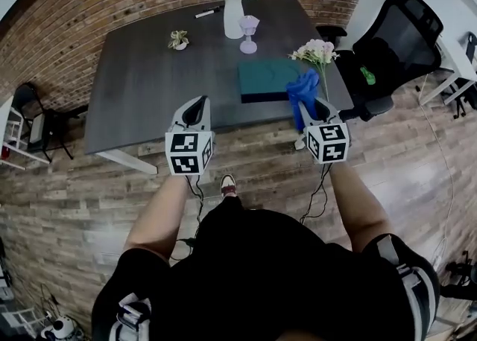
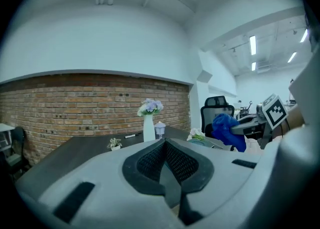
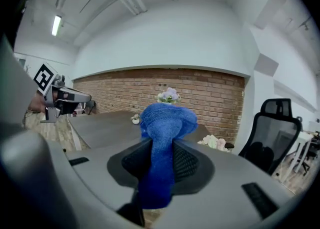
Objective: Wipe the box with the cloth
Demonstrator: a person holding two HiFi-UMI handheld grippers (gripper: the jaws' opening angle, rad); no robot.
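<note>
Box: teal, flat, lying on the dark table

Cloth: blue and bunched, at the box's right near corner in the head view; whether it touches the box yet cannot be told

Right gripper: just to the near right of the box, its 2 pads clamped on the cloth, which stands up in a rounded wad above them and hangs below

Left gripper: well to the near left of the box, its 2 pads pressed together with nothing between them, seen plainly in the left gripper view

Deciding relation: the box lies ahead and a little left of the right gripper's tips, so the right hand is by far the nearer; the left is well apart from the box

Box axis: the long side seems to run left to right, level with the table's near edge, broad top face upward

Next move, as a judgement: lower the wad onto the top face and sweep leftward along the long side; the left gripper could come over to steady the box if it slides

Right of the box: a pale flower sprig, close enough that a wide stroke might brush it

Beyond the box: a white vase of flowers and a lilac goblet, clear of the wiping path
</note>
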